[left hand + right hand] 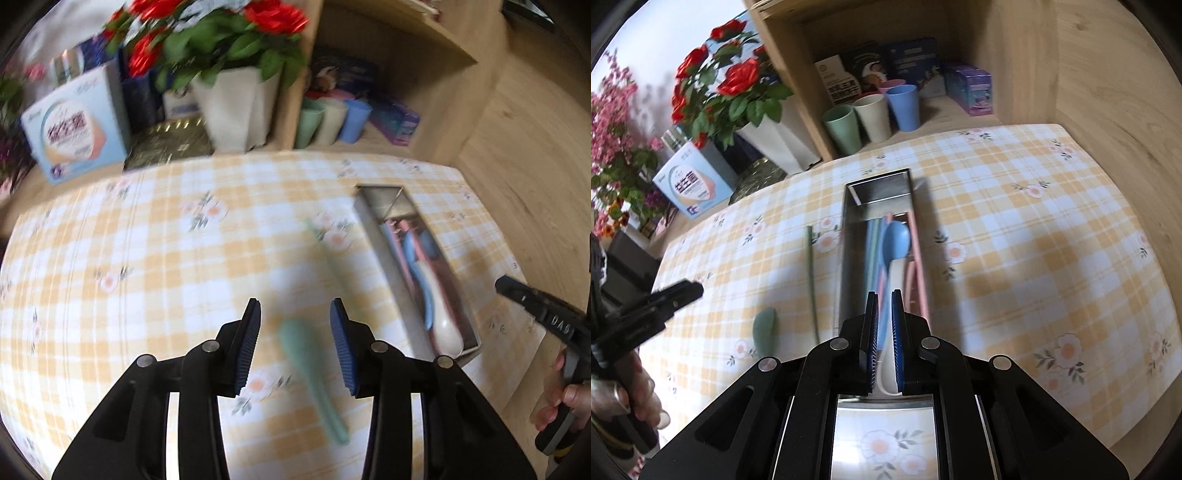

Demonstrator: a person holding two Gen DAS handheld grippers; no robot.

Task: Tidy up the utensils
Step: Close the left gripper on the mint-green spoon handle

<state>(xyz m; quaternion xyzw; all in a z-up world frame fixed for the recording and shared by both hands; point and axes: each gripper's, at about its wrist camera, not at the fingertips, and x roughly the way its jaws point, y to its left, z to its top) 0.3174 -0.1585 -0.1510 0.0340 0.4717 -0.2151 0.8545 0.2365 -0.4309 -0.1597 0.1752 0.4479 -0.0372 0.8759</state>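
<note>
The left gripper point(294, 343), fingers wide apart and empty, hangs over the green spoon point(312, 373) lying on the worktop point(147, 258), while at two o'clock the metal tray point(849, 229) holds utensils beneath the right gripper point(885, 339), whose fingers are nearly closed and hold nothing.

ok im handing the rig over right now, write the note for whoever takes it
Left claw: open, over the green spoon on the tablecloth, not gripping it.
Right claw: nearly shut, over the near end of the metal tray; whether it grips anything is unclear.
Done: blue spoon, a white one and pastel sticks lie in the tray.
Left: green spoon and green chopstick, both beside the tray.
</note>
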